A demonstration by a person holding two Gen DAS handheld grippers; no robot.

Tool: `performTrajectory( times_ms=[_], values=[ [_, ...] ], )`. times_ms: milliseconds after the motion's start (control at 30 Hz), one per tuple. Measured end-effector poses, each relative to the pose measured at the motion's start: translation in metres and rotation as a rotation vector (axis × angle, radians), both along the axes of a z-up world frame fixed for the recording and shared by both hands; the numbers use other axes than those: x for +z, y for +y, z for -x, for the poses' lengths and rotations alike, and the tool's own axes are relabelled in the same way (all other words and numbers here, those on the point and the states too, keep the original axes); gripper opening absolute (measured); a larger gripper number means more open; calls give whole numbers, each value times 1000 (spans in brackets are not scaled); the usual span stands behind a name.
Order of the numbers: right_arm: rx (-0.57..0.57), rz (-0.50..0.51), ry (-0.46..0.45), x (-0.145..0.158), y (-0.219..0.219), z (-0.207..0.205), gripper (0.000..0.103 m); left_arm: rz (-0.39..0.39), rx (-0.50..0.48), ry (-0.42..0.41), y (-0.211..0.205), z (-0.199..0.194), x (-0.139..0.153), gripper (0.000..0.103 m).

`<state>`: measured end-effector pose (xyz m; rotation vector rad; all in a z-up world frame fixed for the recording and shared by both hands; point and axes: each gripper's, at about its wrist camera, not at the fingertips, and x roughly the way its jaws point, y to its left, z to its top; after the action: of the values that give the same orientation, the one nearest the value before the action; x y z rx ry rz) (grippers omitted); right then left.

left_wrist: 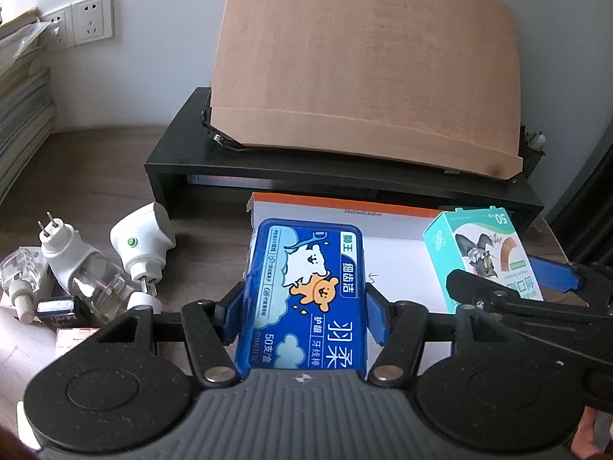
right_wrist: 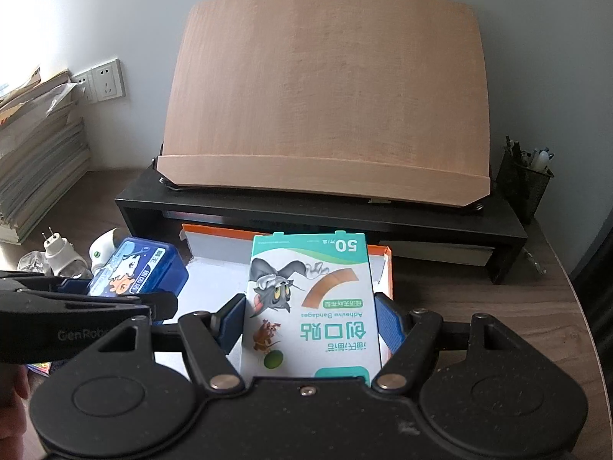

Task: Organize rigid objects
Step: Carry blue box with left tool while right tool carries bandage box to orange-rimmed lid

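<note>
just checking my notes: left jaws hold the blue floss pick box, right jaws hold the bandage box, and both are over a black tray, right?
Not quite: the tray under them is white with an orange rim, not black; the black thing behind is the desk riser. The right wrist view shows it. The rest holds: the left gripper holds the blue floss pick box, the right gripper the bandage box.

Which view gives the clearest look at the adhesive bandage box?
The right wrist view. There the bandage box fills the centre between the right gripper fingers, its printed face fully readable though upside down. The left wrist view shows the same box only at the right edge, smaller, angled, its lower part hidden by the gripper.
</note>
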<state>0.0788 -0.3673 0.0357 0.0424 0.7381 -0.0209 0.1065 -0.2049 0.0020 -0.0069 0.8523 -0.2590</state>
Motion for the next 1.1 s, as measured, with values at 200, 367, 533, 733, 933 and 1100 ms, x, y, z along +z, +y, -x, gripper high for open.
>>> performTrajectory(
  times_ms=[200, 367, 533, 733, 933, 1100],
  values=[
    [0, 0, 13, -5, 1, -5, 84, -3, 3, 11, 1, -3, -3, 62],
    [2, 0, 23, -8, 1, -11, 84, -7, 9, 25, 1, -7, -7, 63],
    [2, -3, 37, -13, 2, -17, 84, -10, 10, 39, 1, -13, -12, 63],
    [-8, 8, 45, -20, 2, -27, 84, -9, 6, 51, 0, -22, -18, 63],
    [-42, -2, 49, -25, -2, -35, 84, -11, 2, 54, -3, -28, -21, 63],
    [-82, -14, 65, -31, -3, -42, 84, -19, 0, 58, -5, -32, -23, 63]
  ],
)
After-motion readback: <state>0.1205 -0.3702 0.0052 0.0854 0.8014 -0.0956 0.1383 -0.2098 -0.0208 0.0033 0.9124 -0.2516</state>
